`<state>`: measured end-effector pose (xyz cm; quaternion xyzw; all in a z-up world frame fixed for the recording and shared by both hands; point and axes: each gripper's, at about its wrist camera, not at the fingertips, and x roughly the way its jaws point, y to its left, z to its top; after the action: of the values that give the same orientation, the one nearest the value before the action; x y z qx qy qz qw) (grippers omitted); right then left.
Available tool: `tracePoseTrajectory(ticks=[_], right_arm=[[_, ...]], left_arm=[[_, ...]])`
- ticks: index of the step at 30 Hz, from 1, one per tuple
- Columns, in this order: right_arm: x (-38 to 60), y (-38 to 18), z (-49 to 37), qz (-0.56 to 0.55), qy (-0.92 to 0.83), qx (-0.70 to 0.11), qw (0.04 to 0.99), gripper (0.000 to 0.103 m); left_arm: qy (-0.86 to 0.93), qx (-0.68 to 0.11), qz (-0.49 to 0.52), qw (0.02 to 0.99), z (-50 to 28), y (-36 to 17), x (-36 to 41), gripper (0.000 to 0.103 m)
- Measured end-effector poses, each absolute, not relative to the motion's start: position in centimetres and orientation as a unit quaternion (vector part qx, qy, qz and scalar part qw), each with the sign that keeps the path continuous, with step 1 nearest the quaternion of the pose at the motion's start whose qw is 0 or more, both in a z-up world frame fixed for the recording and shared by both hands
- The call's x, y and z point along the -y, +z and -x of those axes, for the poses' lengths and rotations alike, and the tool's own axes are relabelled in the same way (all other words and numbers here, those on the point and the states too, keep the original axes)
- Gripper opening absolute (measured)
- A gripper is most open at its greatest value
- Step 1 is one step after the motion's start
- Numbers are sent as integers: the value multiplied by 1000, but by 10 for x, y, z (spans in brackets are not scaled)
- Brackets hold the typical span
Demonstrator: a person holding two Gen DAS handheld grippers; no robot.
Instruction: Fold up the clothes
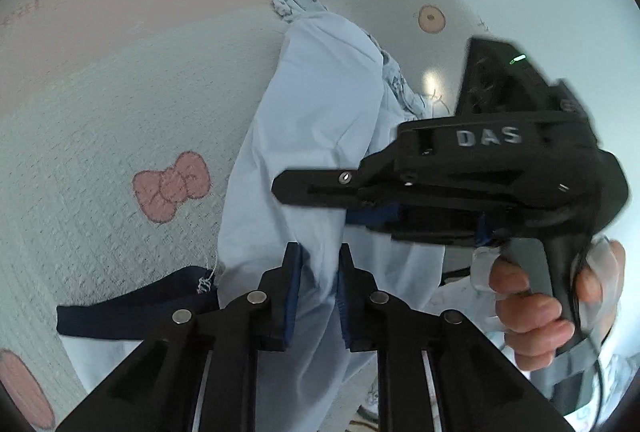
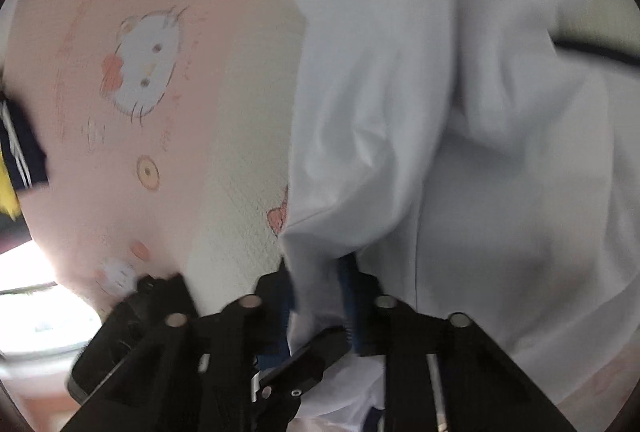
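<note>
A light blue garment lies bunched in a long ridge on the printed blanket, with a navy trim showing at its lower left. My left gripper is shut on a fold of this cloth, which fills the narrow gap between the blue pads. My right gripper comes in from the right, held by a hand, and pinches the same garment just beyond. In the right wrist view the garment hangs in soft folds, and the right gripper is shut on its lower edge. One left finger crosses beneath it.
The pink and white blanket with cat faces, bows and peaches spreads to the left. A crumpled patterned pale cloth lies past the garment's far end. A dark navy and yellow item sits at the left edge.
</note>
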<state>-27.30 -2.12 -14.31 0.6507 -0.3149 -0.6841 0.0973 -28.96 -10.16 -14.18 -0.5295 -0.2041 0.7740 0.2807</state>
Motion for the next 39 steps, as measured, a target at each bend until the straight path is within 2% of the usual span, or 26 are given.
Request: tracePoseTrajectory(ticks=[3,6,9,21,27,31,39], right_arm=[[45,-121,275,-633,-724,236,142,12],[67,-108,275,-626,-730,209,177,11],[84,-100,272,-624,-731,196,195,8],[169,-72,261,-626,-704,189,278,9],[242,-58,245,-633,-674,162,345,9],[276,-67,231,-644,-652,144,372,9],[282,-103,218,-669,-648,83,355,9]], left_arm=[[781,210,520,274,287,-136,104,14],[792,224,504,261,284,-127,115,14],[801,247,485,249,278,-115,132,10],[839,279,432,176,234,-75,214,10],[851,307,407,124,197,-63,265,10],[850,318,409,98,170,-71,303,10],[845,260,467,27,175,-105,288,10]])
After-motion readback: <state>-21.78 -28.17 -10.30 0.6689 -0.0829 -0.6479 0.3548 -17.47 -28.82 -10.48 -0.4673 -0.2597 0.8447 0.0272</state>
